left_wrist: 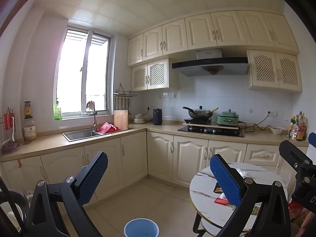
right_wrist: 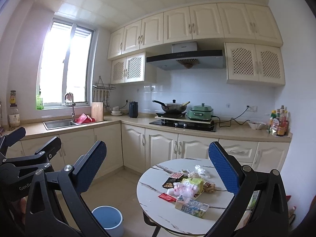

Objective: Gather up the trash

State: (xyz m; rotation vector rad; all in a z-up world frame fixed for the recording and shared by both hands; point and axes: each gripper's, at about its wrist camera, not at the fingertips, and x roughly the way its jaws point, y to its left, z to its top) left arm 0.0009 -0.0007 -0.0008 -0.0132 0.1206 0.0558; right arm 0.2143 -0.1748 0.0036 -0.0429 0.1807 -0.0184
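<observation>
A round white marble table (right_wrist: pixel 158 209) holds a pile of trash: a drink carton (right_wrist: pixel 192 207), a red sachet (right_wrist: pixel 166 197), a pink-and-white plastic wrapper (right_wrist: pixel 185 189), a yellow-green packet (right_wrist: pixel 194 182), a clear crumpled wrapper (right_wrist: pixel 201 170) and dark snack packets (right_wrist: pixel 170 183). A blue bin (right_wrist: pixel 108 220) stands on the floor left of the table; it also shows in the left wrist view (left_wrist: pixel 141 228). My right gripper (right_wrist: pixel 158 169) is open and empty, above and before the table. My left gripper (left_wrist: pixel 158 179) is open and empty, above the floor left of the table (left_wrist: pixel 205 211).
An L-shaped kitchen counter (right_wrist: pixel 130 121) runs along the far walls with a sink (right_wrist: pixel 59 124), a hob with a wok (right_wrist: pixel 173 106), a green cooker (right_wrist: pixel 200 112), a kettle (right_wrist: pixel 133 109) and sauce bottles (right_wrist: pixel 279 122). Tiled floor (right_wrist: pixel 122 189) lies between table and cabinets.
</observation>
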